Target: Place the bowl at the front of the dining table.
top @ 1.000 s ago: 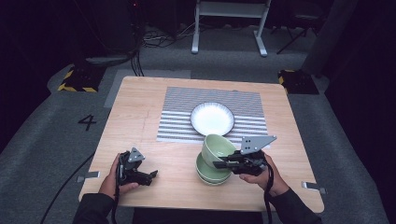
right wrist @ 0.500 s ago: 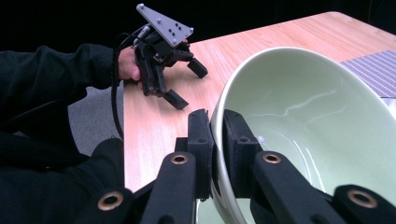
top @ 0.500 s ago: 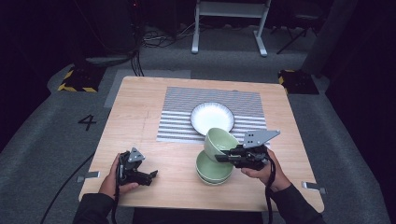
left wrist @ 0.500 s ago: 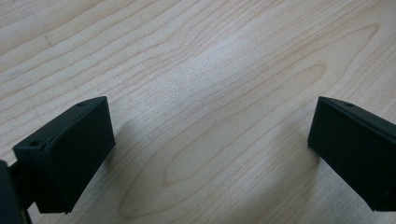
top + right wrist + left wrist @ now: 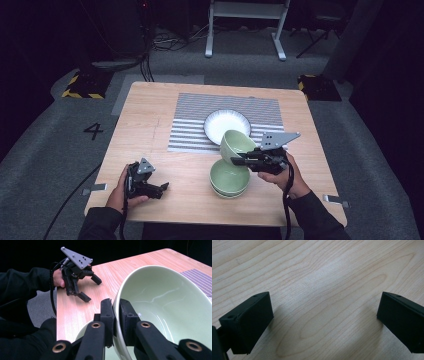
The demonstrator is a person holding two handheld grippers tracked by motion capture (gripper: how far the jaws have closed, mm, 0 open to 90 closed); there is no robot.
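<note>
Right tongs (image 5: 234,161) clamped on the rim of a pale green bowl (image 5: 236,143), one jaw inside the wall and one outside, as the right gripper view shows (image 5: 115,321). The held bowl (image 5: 170,307) is tilted and lifted clear above a stack of green bowls (image 5: 229,179) that rests on the desk (image 5: 150,107) near its front edge. Left tongs (image 5: 164,186) stand apart and hold nothing; they rest low over bare wood at the front left, well apart from the bowls.

Progress, as judged: one bowl has been taken off the stack and is in the air; it has not yet been set down. A white bowl (image 5: 227,125) already sits on the striped placemat (image 5: 190,112), just beyond the held bowl, so the mat seems the likely destination. The bowls left in the stack remain to be handled; their number cannot be told.

Surface and room: a light wooden desk with a grey-and-white striped placemat at its centre, standing on grey carpet marked with the numeral 4 (image 5: 93,131). Around it, yellow-and-black hazard blocks (image 5: 80,86), trailing cables, and a white metal stand (image 5: 246,25) against a dark background.
</note>
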